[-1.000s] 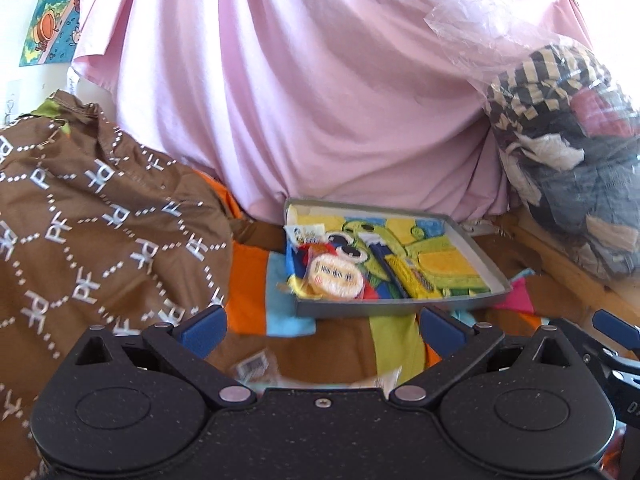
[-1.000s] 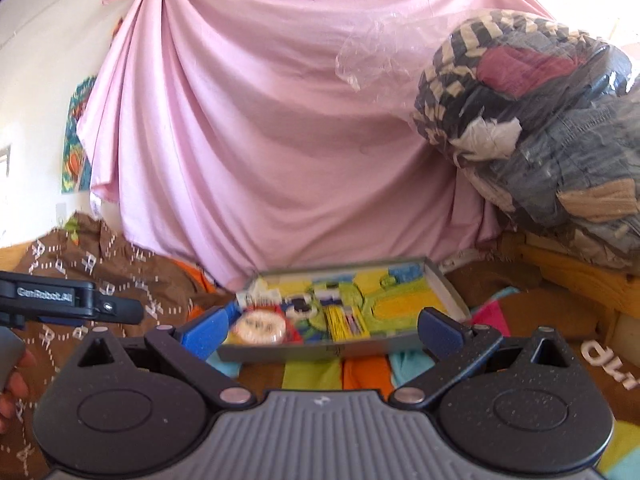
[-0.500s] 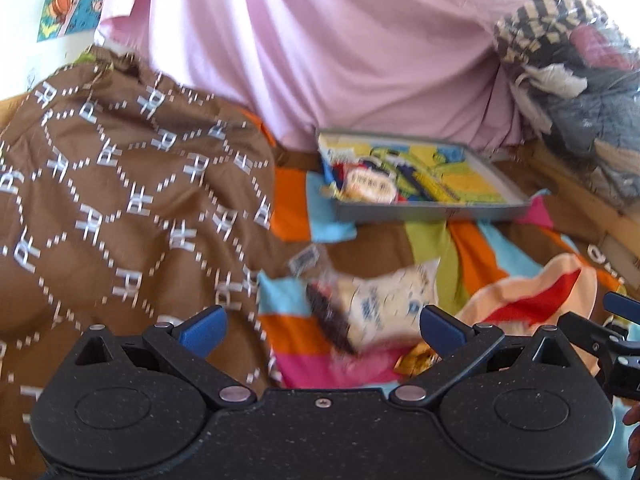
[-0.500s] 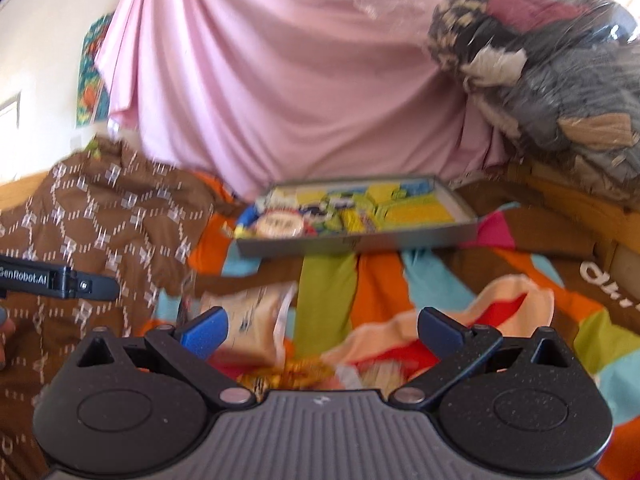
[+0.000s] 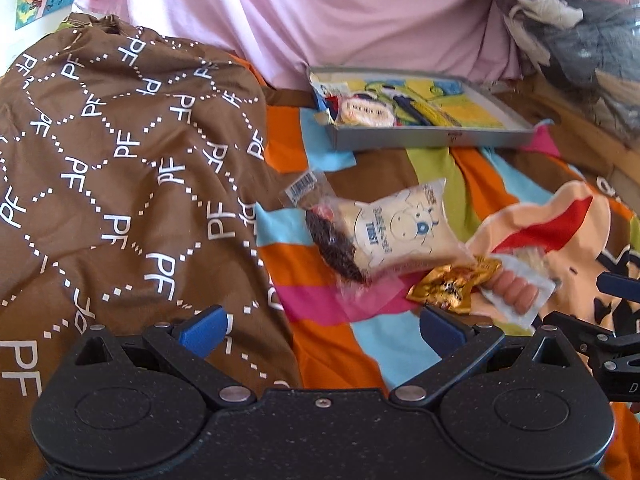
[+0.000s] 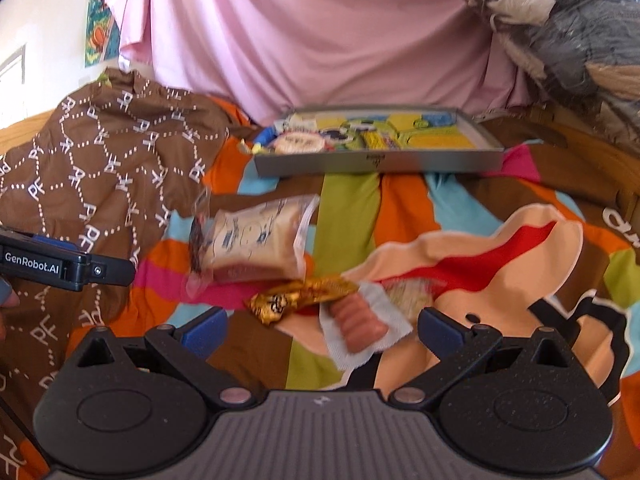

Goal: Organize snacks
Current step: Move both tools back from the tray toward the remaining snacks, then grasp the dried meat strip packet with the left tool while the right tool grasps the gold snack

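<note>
Both jaws gape wide, holding nothing, on left gripper (image 5: 322, 322) and right gripper (image 6: 322, 324); toast packet (image 5: 400, 228), gold wrapper (image 6: 300, 298), sausage pack (image 6: 360, 326) lie near; tray (image 6: 376, 162) far.

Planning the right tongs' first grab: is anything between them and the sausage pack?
Nothing visible does. The sausage pack lies on the blanket just ahead of the open right tongs. The gold wrapper touches its left edge and sits off the straight path.

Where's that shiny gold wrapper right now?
In both wrist views, the gold wrapper lies on the striped blanket, wedged between the toast packet and the sausage packet.
</note>
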Motion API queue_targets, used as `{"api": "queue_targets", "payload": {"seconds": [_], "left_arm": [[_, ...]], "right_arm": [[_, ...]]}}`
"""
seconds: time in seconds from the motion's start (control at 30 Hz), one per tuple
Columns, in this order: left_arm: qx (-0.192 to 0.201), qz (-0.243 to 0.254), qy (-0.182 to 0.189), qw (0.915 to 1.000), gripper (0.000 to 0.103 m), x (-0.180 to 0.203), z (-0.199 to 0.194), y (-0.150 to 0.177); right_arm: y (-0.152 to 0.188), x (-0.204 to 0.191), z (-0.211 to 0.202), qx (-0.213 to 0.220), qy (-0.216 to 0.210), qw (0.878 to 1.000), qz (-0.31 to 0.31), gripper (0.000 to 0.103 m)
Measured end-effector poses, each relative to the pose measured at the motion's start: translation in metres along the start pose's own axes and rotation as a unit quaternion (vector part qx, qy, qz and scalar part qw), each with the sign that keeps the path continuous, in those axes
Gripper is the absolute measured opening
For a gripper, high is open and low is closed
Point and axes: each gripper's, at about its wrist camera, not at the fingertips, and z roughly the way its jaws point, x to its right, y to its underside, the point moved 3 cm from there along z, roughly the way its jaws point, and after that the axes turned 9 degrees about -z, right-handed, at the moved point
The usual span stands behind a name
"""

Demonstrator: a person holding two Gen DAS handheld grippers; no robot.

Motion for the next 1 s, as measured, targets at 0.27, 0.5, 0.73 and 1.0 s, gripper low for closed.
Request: {"api": "queue_targets", "payload": {"seconds": [0.27,0.5,0.73,1.0], "left_arm": [[-0.013,0.005,-0.011,0.9998,0.102,-0.005,0.009,0.001],[-0.017,0.005,-0.01,0.9998,0.102,-0.007,0.014,0.0],[-0.01,0.008,-0.01,0.9999,0.102,-0.01,0.019,-0.004],[-0.005,-0.012,-0.002,0.9999,0.102,-0.019,0.03,-0.012]], "right_arm": [[0.008,-0.006,0.012,-0.029,-0.01,1.0,0.001,0.103],[0.008,-0.009,0.021,-0.044,-0.009,0.999,0.0,0.103],[0.007,-0.011,0.03,-0.051,-0.016,0.999,-0.002,0.103],[0.006,-0.013,0.044,-0.058,-0.058,0.997,0.015,0.103]]}}
